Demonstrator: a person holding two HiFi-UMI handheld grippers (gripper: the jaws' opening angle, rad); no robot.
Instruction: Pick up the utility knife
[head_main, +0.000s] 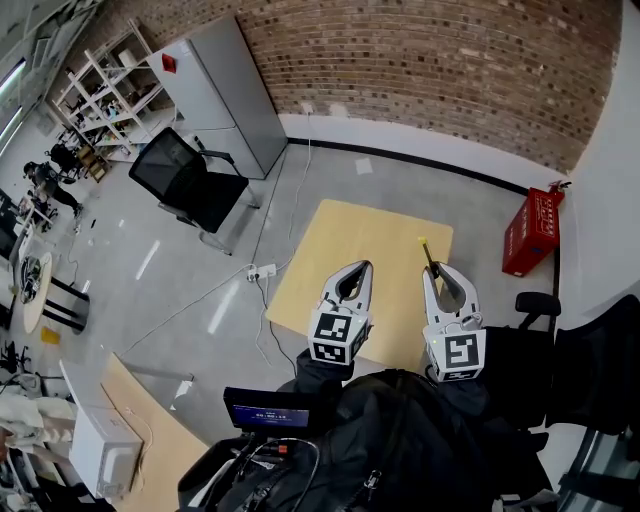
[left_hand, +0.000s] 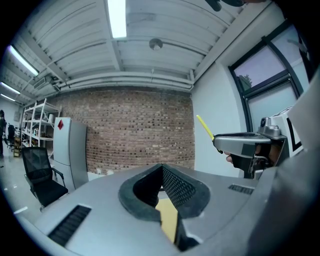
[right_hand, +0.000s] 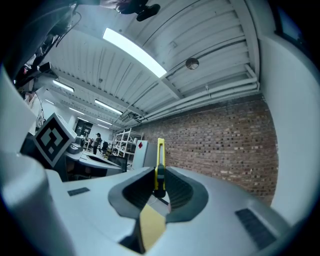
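Observation:
The utility knife (head_main: 428, 254) is slim, yellow and black, and it sticks out forward from my right gripper (head_main: 433, 270), which is shut on it above the wooden table (head_main: 350, 235). In the right gripper view the knife (right_hand: 159, 162) stands upright between the dark pads of the right gripper (right_hand: 160, 175). My left gripper (head_main: 361, 270) hovers beside it over the table, shut with nothing in it. The left gripper view shows the left gripper (left_hand: 161, 169) with its tips together, and the knife (left_hand: 205, 127) poking out of the right gripper (left_hand: 218, 142) at the right.
A black office chair (head_main: 188, 180) and a grey cabinet (head_main: 225, 95) stand left of the table. A red fire-extinguisher box (head_main: 532, 230) sits by the wall at right. Cables and a power strip (head_main: 262, 271) lie on the floor by the table's left edge.

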